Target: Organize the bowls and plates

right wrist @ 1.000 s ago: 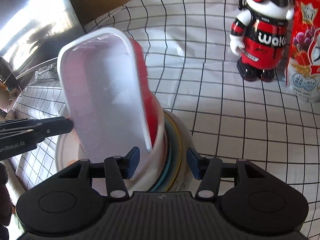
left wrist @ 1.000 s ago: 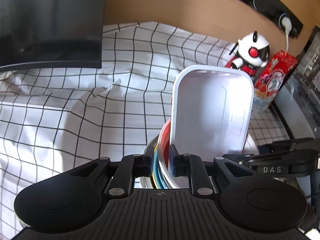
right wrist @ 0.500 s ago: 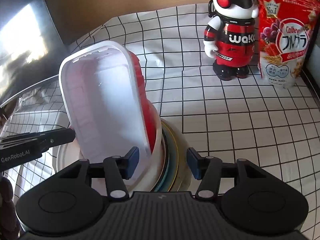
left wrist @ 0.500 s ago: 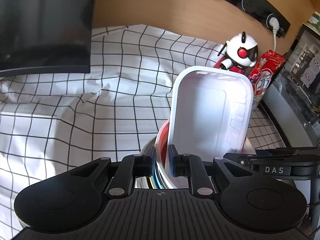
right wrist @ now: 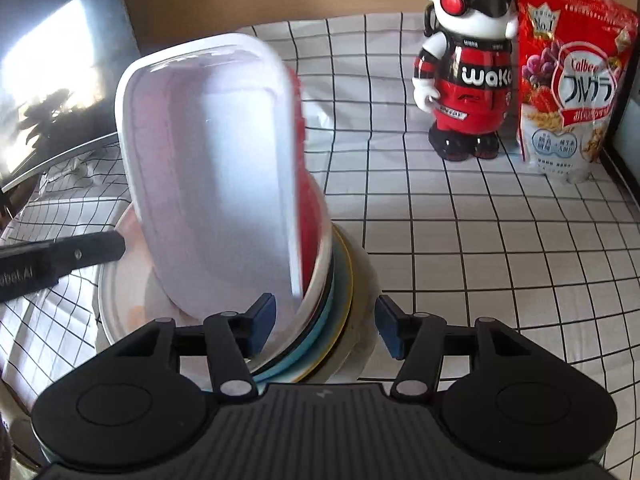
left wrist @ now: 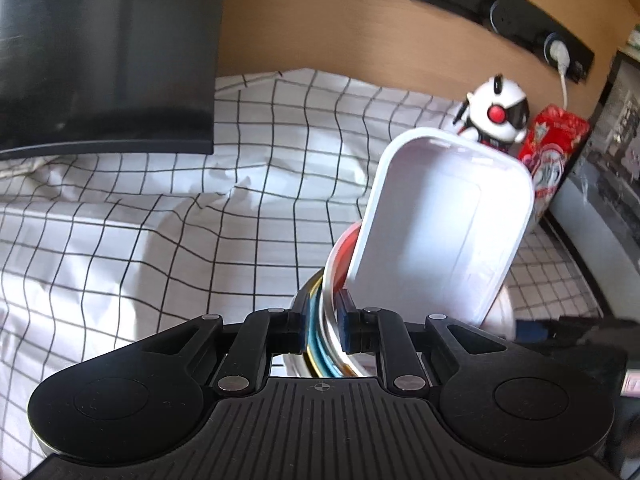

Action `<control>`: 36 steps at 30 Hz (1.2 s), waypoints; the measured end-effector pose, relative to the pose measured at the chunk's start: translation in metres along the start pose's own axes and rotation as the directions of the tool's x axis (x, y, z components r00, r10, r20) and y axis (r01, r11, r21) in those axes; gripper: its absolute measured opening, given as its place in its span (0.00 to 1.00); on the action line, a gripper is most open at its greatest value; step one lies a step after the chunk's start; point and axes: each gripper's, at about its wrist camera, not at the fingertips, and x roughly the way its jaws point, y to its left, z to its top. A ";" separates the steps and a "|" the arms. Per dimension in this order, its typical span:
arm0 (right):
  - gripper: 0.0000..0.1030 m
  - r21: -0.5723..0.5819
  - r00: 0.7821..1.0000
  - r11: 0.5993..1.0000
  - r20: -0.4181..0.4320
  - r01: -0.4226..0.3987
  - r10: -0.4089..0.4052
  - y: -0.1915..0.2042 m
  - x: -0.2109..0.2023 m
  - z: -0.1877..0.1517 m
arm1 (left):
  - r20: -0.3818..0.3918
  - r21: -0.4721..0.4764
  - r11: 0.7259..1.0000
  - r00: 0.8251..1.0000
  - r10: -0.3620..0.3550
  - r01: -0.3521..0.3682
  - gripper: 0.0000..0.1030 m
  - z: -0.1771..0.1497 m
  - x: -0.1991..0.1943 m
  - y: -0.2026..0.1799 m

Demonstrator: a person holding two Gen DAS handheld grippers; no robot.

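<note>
A stack of nested bowls and plates (right wrist: 340, 280), white, red, blue, yellow and metal, is held tilted above the checked cloth. A white rectangular tray (left wrist: 440, 224) leans on edge inside the stack, also in the right wrist view (right wrist: 208, 168). My left gripper (left wrist: 323, 326) is shut on the stack's rims (left wrist: 320, 320). My right gripper (right wrist: 326, 330) is open, its fingers either side of the stack's rims on the opposite edge. The left gripper's fingers (right wrist: 60, 256) show at the left in the right wrist view.
A black-checked white cloth (right wrist: 480, 240) covers the table. A red and white robot figure (right wrist: 466, 72) and a red cereal bag (right wrist: 572, 80) stand at the back right. A dark monitor (left wrist: 100, 52) stands at the back left. A power strip (left wrist: 480, 8) is on the wooden wall.
Both grippers and the stack have risen and drawn back from the table. The white tray has tipped slightly. The jaws stand as before.
</note>
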 end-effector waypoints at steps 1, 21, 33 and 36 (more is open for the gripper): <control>0.54 -0.015 0.999 1.000 0.031 -0.009 0.010 0.001 -0.006 -0.003 | 0.019 -0.015 1.000 1.000 0.005 -0.005 0.16 -0.002 -0.006 -0.001; 0.82 -0.100 0.950 0.991 0.290 -0.088 0.114 0.000 -0.148 -0.184 | 0.259 -0.067 0.992 0.959 0.116 -0.102 0.15 -0.193 -0.161 -0.077; 0.82 -0.124 0.936 0.992 0.348 -0.006 0.049 -0.010 -0.171 -0.229 | 0.252 0.000 0.991 0.959 0.131 -0.135 0.15 -0.238 -0.160 -0.113; 0.82 -0.124 0.934 0.992 0.355 0.007 0.038 -0.011 -0.174 -0.234 | 0.242 0.007 0.991 0.962 0.126 -0.132 0.15 -0.240 -0.158 -0.114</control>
